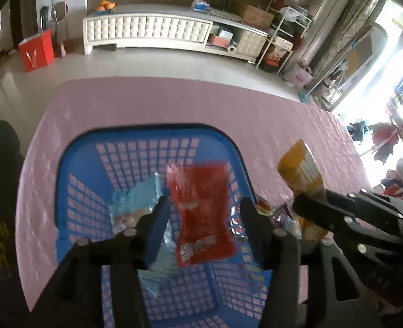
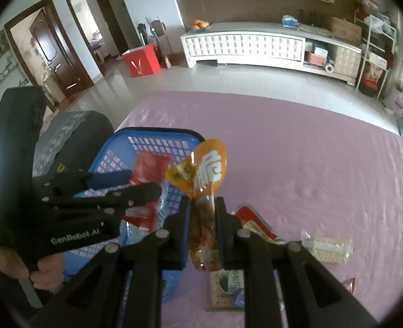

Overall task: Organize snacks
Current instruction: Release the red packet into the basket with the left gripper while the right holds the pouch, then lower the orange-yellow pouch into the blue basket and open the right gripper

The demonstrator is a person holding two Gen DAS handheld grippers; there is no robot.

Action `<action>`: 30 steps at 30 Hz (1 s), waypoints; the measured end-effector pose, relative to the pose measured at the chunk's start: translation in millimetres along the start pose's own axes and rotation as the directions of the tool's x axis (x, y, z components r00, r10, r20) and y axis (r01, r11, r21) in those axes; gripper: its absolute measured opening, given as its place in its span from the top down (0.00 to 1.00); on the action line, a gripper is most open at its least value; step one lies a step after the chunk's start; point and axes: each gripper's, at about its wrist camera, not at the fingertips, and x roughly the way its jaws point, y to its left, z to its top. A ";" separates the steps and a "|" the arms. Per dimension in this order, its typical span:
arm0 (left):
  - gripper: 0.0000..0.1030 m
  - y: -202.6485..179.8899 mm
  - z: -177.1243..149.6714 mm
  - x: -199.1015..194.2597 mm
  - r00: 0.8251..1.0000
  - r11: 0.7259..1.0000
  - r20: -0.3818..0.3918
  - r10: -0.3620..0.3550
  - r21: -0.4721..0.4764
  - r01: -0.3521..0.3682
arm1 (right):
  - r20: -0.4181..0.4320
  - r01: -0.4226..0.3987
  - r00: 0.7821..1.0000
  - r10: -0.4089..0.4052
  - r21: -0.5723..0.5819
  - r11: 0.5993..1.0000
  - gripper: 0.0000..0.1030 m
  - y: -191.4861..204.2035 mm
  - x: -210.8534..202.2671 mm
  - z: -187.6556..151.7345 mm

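A blue plastic basket [image 1: 64, 191] sits on the pink tablecloth. A red snack packet [image 1: 204, 218] is between my open left gripper's [image 1: 204, 207] fingers above the basket, blurred, seemingly loose. A light-blue packet [image 1: 144, 194] lies inside the basket. My right gripper [image 2: 202, 205] is shut on an orange snack pouch [image 2: 204, 175] and holds it upright just right of the basket [image 2: 146, 142]. The pouch [image 1: 301, 169] and the right gripper [image 1: 310, 207] also show in the left wrist view.
Loose snacks lie on the cloth right of the basket: a white wafer packet [image 2: 327, 250], a green-labelled packet [image 2: 226, 284] and a red packet [image 2: 249, 214]. A dark chair [image 2: 72, 136] stands left of the table. The pink table [image 2: 310, 150] extends far and right.
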 end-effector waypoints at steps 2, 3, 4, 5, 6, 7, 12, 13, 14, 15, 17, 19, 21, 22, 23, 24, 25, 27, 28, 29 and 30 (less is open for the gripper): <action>0.40 -2.7 -1.2 -5.4 1.000 1.000 0.005 -0.002 0.020 0.002 | 0.001 0.006 1.000 -0.006 -0.004 1.000 0.80 1.6 -1.5 0.1; 0.40 -2.9 -2.6 -8.9 1.000 1.000 0.013 -0.007 0.027 0.006 | 0.004 0.010 1.000 -0.010 -0.007 1.000 0.80 4.9 -2.8 1.8; 0.40 -2.1 -4.5 -14.2 1.000 1.000 0.024 -0.005 0.022 0.005 | 0.007 0.011 1.000 -0.011 -0.008 1.000 0.80 5.2 -4.3 -0.6; 0.40 0.0 -4.8 -16.7 1.000 1.000 0.029 -0.005 0.015 0.005 | 0.010 0.010 1.000 -0.010 -0.008 1.000 0.80 6.8 -5.2 -0.4; 0.40 2.7 -6.0 -20.6 0.999 1.000 0.034 -0.008 0.008 0.008 | 0.014 0.006 1.000 -0.006 -0.010 1.000 0.80 12.0 -6.6 1.7; 0.40 5.0 -8.5 -25.1 0.999 1.000 0.041 -0.011 0.003 0.011 | 0.014 0.001 1.000 -0.001 -0.010 1.000 0.80 12.6 -5.6 0.2; 0.40 24.1 -18.6 -49.7 0.998 1.000 0.063 0.023 -0.022 -0.022 | 0.014 -0.017 1.000 0.018 -0.044 0.999 0.80 37.4 -6.7 4.0; 0.40 31.2 -20.8 -55.8 0.997 0.999 0.067 0.029 -0.027 -0.027 | 0.015 -0.015 1.000 0.016 -0.055 0.998 0.80 44.1 -5.6 6.1; 0.40 35.2 -22.2 -59.5 0.997 0.999 0.069 0.035 -0.030 -0.033 | 0.016 -0.018 1.000 0.019 -0.061 0.998 0.80 50.0 -4.2 8.7; 0.40 40.3 -24.5 -63.2 0.997 0.999 0.069 0.047 -0.030 -0.045 | 0.018 -0.024 1.000 0.025 -0.063 0.998 0.80 52.8 -2.8 10.4; 0.40 50.6 -27.6 -70.7 0.994 0.997 0.074 0.078 -0.030 -0.076 | 0.017 -0.038 0.999 0.039 -0.062 0.997 0.80 62.5 2.9 15.5; 0.40 57.8 -30.0 -76.1 0.993 0.996 0.080 0.090 -0.031 -0.088 | 0.005 -0.043 0.999 0.044 -0.067 0.997 0.80 69.3 10.4 16.5; 0.40 65.6 -30.1 -79.7 0.991 0.995 0.086 0.098 -0.038 -0.095 | -0.008 -0.024 1.000 0.023 -0.082 0.996 0.80 77.5 19.7 18.6; 0.40 68.6 -30.6 -80.6 0.991 0.994 0.087 0.100 -0.041 -0.097 | -0.013 -0.012 1.000 0.011 -0.090 0.996 0.80 80.5 23.6 19.4; 0.40 70.9 -30.5 -80.6 0.991 0.994 0.086 0.105 -0.042 -0.101 | -0.018 0.001 1.000 -0.003 -0.098 0.995 0.80 82.5 27.2 19.7; 0.40 71.3 -30.0 -80.2 0.990 0.993 0.083 0.111 -0.041 -0.108 | -0.022 0.015 1.000 -0.017 -0.106 0.994 0.80 84.5 31.4 20.7; 0.40 72.9 -29.5 -79.3 0.989 0.992 0.080 0.121 -0.039 -0.119 | -0.026 0.025 0.999 -0.028 -0.115 0.993 0.80 84.8 36.2 23.2; 0.40 72.3 -29.1 -77.8 0.988 0.992 0.080 0.129 -0.029 -0.127 | -0.043 0.034 0.998 -0.039 -0.110 0.993 0.80 83.4 44.8 27.5; 0.40 72.0 -28.1 -76.2 0.989 0.992 0.079 0.127 -0.023 -0.125 | -0.056 0.037 0.998 -0.043 -0.101 0.994 0.80 81.7 49.5 29.2; 0.40 71.2 -27.1 -74.5 0.989 0.992 0.079 0.124 -0.016 -0.123 | -0.070 0.041 0.996 -0.048 -0.096 0.995 0.80 79.5 55.3 31.3; 0.40 70.6 -26.5 -73.0 0.989 0.992 0.079 0.126 -0.010 -0.126 | -0.075 0.047 0.996 -0.054 -0.096 0.994 0.80 79.5 57.3 30.2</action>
